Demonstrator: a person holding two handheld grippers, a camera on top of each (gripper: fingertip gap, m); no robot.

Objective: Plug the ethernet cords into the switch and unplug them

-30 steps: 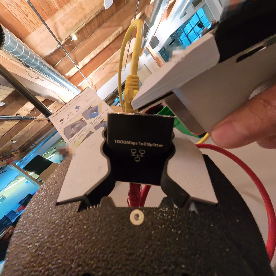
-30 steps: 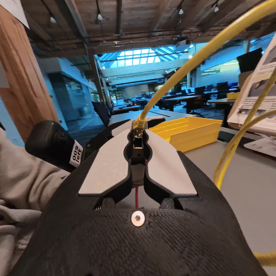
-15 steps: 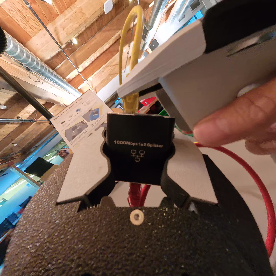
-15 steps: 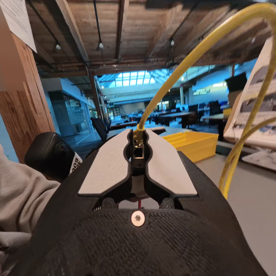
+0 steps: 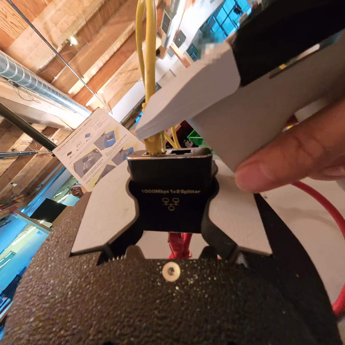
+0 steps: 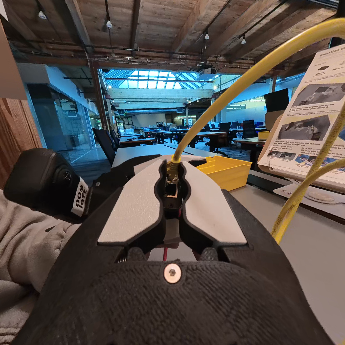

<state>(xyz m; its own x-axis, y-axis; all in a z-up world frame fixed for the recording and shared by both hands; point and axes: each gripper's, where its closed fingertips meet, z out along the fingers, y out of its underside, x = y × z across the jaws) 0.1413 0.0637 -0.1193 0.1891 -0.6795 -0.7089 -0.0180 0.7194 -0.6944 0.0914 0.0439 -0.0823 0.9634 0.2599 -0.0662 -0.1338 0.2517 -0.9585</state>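
1. The left gripper (image 5: pixel 170 196) has its jaws pinching the black switch (image 5: pixel 170 188) by its two sides; the switch stands up between the grey fingers (image 5: pixel 107 214), with its port face turned away from the camera.
2. Under the switch, a red cord (image 5: pixel 328 207) is plugged into its near end and curves away to the right of the switch, over the pale table (image 5: pixel 302 214).
3. On the far face of the switch, the yellow cord (image 5: pixel 149 56) sits in the left port; the port just right of it is free.
4. The right gripper (image 6: pixel 172 179) comes from the right, above the switch. In the right wrist view its jaws are almost pressed together around the yellow plug (image 6: pixel 172 166), right at the port face of the switch (image 6: pixel 171 194). I cannot tell whether the pads really touch the plug.
5. A person's hand (image 5: pixel 298 155) holds this gripper, just right of the switch.
6. From the switch the yellow cord rises in a high loop.
7. Behind the switch stands a yellow bin (image 6: pixel 225 171) on the table, and to its right a printed instruction sheet (image 6: pixel 308 119) stands tilted.
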